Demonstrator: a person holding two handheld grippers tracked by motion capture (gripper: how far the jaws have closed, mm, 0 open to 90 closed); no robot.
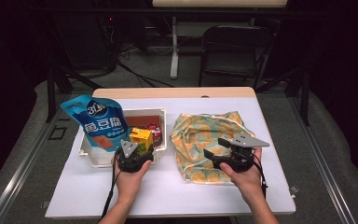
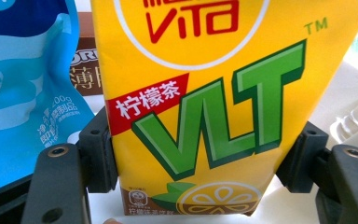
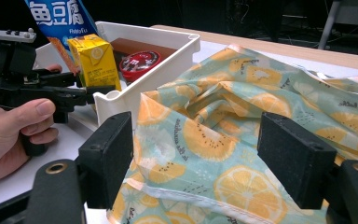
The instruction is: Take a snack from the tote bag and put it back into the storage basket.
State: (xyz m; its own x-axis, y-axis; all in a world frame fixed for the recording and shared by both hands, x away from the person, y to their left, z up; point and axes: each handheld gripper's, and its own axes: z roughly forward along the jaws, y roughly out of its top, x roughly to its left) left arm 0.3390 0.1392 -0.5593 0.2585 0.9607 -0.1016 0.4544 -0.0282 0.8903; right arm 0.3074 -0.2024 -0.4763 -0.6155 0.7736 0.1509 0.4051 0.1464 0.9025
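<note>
A: Left hand-held gripper [image 2: 196, 163]?
B: Clamped on the yellow drink carton [image 2: 205, 107]. In the left gripper view both pads are seen pressed against the carton's sides, low on the box. The carton is held upright, slightly tilted.

A: Where is the carton located?
B: In the white bin [image 1: 163, 114] on the left half of the tabletop [image 1: 270, 121], at the bin's near right corner. A blue snack bag [image 1: 98, 122] is stood just left of it, and a red round tin [image 1: 154, 132] is seen just behind it. A brown box [image 2: 86, 72] is glimpsed between bag and carton in the left gripper view.

A: Right hand-held gripper [image 3: 196, 163]?
B: Jaws apart, nothing clamped. It is held over the near edge of the fruit-print cloth bag [image 1: 200, 140], which is laid crumpled right of the bin. In the right gripper view the cloth is seen between the pads, but no pinch can be made out; contact cannot be told.

A: Hands?
B: Left hand [image 1: 129, 179] is wrapped round its gripper at the bin's near wall. Right hand [image 1: 247, 177] is placed at the cloth bag's near right side.
</note>
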